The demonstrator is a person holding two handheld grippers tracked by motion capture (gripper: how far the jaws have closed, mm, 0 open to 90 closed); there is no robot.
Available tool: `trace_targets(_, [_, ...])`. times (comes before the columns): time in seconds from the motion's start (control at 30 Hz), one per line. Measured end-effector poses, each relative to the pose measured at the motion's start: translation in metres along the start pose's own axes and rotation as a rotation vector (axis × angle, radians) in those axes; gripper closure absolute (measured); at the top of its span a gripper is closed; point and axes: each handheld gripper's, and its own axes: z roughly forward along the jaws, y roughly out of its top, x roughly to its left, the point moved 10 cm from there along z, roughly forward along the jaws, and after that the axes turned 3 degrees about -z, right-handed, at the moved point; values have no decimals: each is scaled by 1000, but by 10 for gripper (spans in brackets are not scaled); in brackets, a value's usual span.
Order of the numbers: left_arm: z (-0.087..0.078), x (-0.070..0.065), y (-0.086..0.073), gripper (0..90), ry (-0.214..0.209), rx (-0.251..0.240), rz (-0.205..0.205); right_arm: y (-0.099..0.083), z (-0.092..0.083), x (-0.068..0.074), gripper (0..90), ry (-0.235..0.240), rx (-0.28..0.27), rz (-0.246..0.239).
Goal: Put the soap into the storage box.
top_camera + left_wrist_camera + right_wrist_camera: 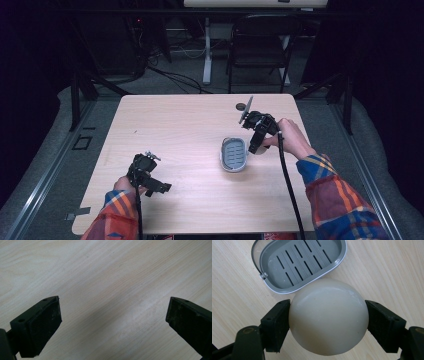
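Cream soap (328,317) clamped in right tool (328,322), unmarked.

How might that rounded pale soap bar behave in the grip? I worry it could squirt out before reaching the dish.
The soap bar looks smooth and domed, so it is probably slippery. The right hand-held gripper pinches it across curved sides, so it could pop free if squeezed harder. It looks solid, likely stiff and fairly heavy. The soap dish lies close.
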Motion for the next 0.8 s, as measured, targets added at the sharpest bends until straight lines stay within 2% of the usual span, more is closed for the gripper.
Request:
trace_targets(0.4, [0, 0, 0, 1, 1, 2, 0, 13, 0, 4, 235, 9, -2, -18])
trace_targets(0.73, [0, 0, 0, 1, 1, 3, 1, 26, 9, 9, 235, 27, -15, -25])
trace_targets(0.8, [0, 0, 0, 1, 1, 2, 2, 27, 10, 10, 235, 27, -4, -31])
